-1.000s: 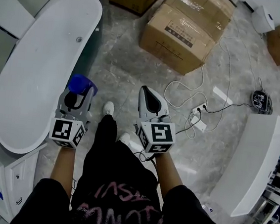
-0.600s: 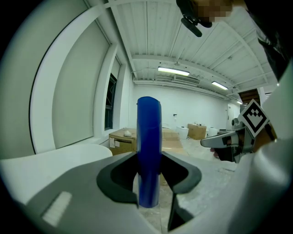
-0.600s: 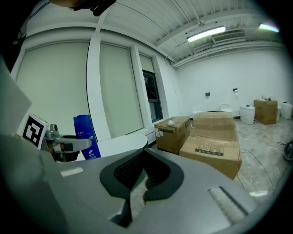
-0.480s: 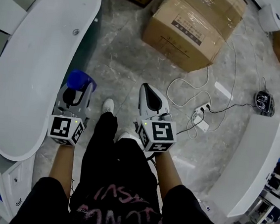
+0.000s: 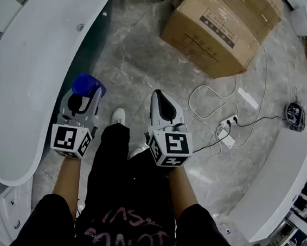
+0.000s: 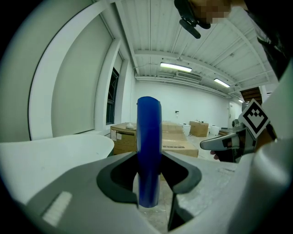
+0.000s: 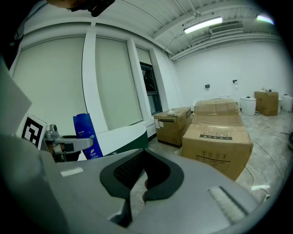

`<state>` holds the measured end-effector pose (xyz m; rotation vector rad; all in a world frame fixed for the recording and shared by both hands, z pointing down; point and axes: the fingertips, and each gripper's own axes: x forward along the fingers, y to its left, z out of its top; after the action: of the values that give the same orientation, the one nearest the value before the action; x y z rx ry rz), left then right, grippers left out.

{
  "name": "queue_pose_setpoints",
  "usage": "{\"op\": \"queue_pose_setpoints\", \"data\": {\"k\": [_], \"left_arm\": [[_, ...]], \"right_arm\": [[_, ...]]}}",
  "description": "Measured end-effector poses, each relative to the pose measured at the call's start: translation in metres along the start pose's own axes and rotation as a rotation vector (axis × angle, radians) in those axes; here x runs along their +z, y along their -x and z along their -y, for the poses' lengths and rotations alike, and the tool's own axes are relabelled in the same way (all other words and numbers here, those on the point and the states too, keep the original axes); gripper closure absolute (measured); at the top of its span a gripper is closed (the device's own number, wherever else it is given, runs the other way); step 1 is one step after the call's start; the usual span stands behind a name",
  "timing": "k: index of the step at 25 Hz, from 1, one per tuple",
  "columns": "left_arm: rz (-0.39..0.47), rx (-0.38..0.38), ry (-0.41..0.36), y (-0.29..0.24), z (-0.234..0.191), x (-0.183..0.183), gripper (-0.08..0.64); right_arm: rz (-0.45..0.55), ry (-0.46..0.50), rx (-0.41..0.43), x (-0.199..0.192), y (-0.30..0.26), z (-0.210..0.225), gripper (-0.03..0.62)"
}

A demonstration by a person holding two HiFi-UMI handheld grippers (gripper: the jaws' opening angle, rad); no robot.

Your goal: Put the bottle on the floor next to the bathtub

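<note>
A blue bottle stands upright between the jaws of my left gripper, which is shut on it. In the left gripper view the bottle fills the gap between the jaws. The bottle hangs above the grey marble floor, just right of the white bathtub. My right gripper is held beside it, shut with nothing in it. From the right gripper view the bottle shows at the left, in front of the tub.
A large cardboard box lies on the floor ahead. White cables and a power strip lie to the right. A long white fixture stands at the far right. The person's white shoe is between the grippers.
The view has shifted forward: the bathtub and box have slid in the frame. Both grippers keep their hold and spacing, the bottle still in the left one.
</note>
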<state>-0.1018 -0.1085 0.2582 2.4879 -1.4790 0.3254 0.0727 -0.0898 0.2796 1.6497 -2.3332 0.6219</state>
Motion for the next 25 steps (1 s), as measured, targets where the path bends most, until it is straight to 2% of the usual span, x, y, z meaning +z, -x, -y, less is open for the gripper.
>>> {"op": "queue_pose_setpoints", "data": {"k": [6,10,17,25], "left_arm": [[0.005,0.014,-0.009,-0.023,-0.017,-0.053,0.402],[-0.004,0.013,-0.026,-0.035,-0.024,-0.092,0.402],[0.015,0.029,-0.038,-0.058,-0.041,-0.148,0.402],[0.039,0.055,-0.055,-0.086,-0.068,-0.232,0.402]], "right_arm": [[-0.006,-0.007,0.015,-0.049,-0.036,0.007,0.568],[-0.024,0.03,0.035,-0.086,-0.062,0.009,0.568],[-0.035,0.016,0.05,-0.141,-0.101,0.017,0.568],[-0.028,0.01,0.051,-0.212,-0.148,0.031,0.568]]}}
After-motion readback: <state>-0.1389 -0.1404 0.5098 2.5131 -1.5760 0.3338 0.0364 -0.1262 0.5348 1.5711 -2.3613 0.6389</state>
